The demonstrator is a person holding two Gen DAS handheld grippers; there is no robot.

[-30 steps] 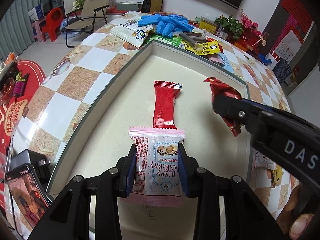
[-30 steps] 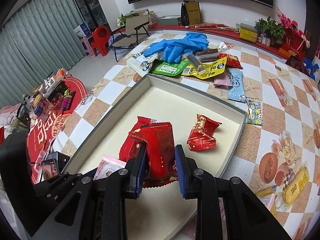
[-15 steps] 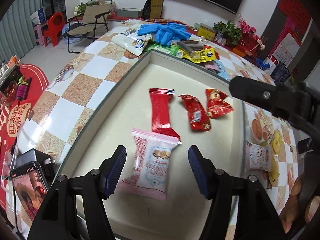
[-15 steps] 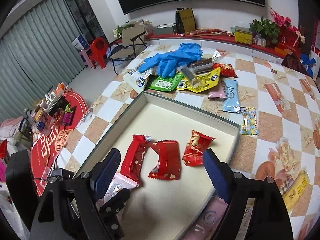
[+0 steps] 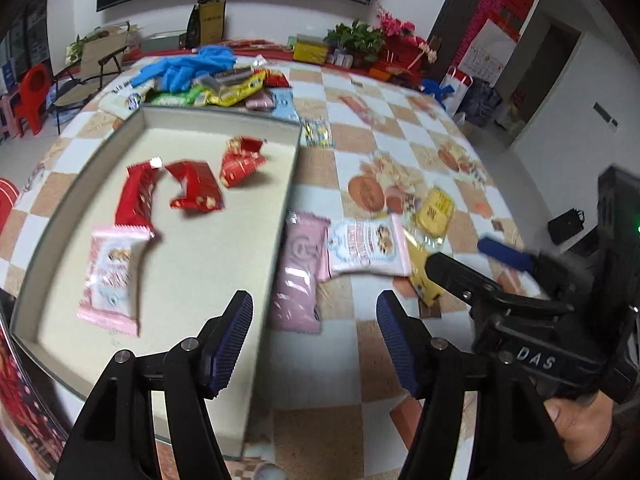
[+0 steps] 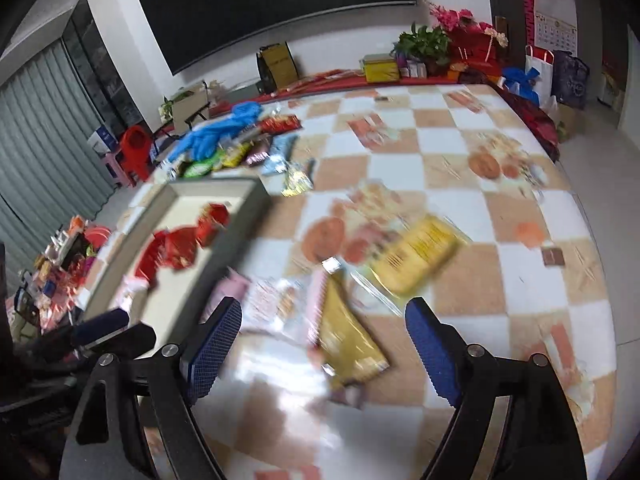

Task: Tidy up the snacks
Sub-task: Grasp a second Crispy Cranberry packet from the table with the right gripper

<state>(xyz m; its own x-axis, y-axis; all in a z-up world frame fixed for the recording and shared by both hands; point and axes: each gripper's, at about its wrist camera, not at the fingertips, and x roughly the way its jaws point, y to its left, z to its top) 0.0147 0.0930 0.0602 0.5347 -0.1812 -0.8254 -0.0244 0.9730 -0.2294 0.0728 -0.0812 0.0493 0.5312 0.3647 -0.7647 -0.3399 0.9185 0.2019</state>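
Note:
A shallow cream tray (image 5: 290,176) holds a pink cracker packet (image 5: 110,280) and three red snack packets (image 5: 192,188). My left gripper (image 5: 316,340) is open and empty, above the tray's right wall. Just right of the tray lie a mauve packet (image 5: 300,272), a white-pink cookie packet (image 5: 366,244) and yellow packets (image 5: 434,208). My right gripper (image 6: 322,344) is open and empty, hovering over a gold packet (image 6: 348,340) and a yellow packet (image 6: 416,252); it also shows at the right of the left wrist view (image 5: 456,264). The tray (image 6: 240,216) lies to its left.
A pile of loose snacks (image 5: 224,92) and blue gloves (image 5: 188,68) lies beyond the tray's far wall. The checkered tablecloth (image 6: 460,152) stretches right to the table edge. Plants, boxes and bags line the far wall. A folding chair and red stool stand at far left.
Both grippers let go of their packets into the tray, opened, and swung right. They now hover over the loose snacks on the tablecloth beside the tray.

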